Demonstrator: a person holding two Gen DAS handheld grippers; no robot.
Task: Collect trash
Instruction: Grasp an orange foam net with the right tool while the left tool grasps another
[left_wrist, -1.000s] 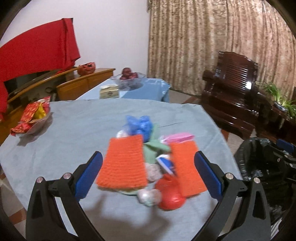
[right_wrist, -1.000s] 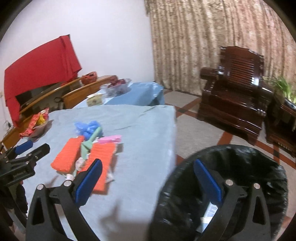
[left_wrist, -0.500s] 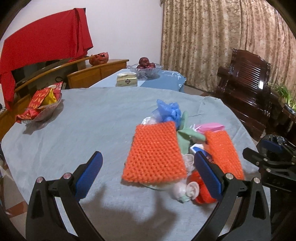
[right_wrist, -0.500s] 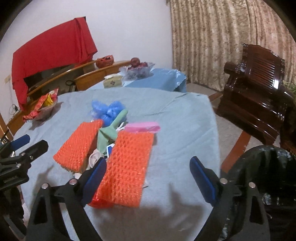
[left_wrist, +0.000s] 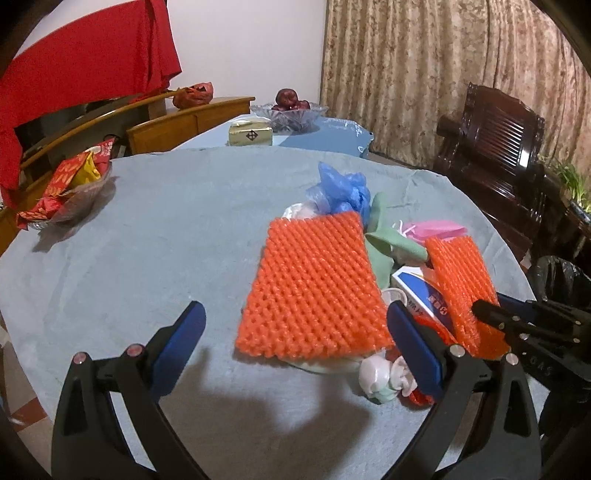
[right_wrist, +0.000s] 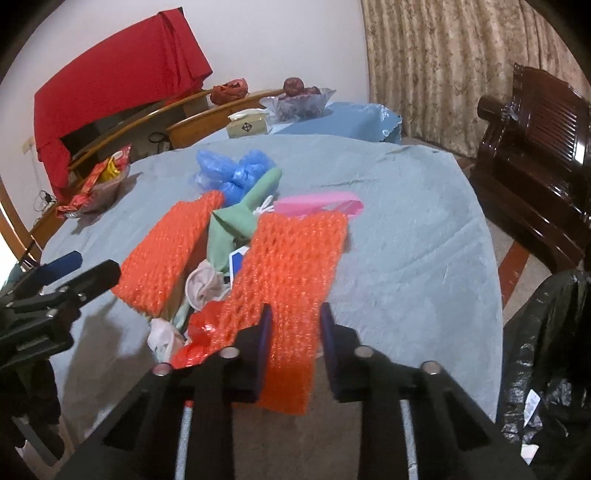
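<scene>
Pinching the near end of an orange foam net (right_wrist: 295, 273) at the table's (right_wrist: 413, 236) near edge, the right gripper (right_wrist: 295, 332) clamps it; left gripper (left_wrist: 295, 339) hovers spread wide.

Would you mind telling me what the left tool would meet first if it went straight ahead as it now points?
Probably the larger orange foam net: the open left tool points at its near edge, though depth is unclear.

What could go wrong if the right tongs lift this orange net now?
The right tongs straddle only the near end of the orange foam net sleeve, so it might slip out. Its far end lies across the pink plastic wrapper and blue-white carton, which could drag along and miss the black trash bag.
</scene>
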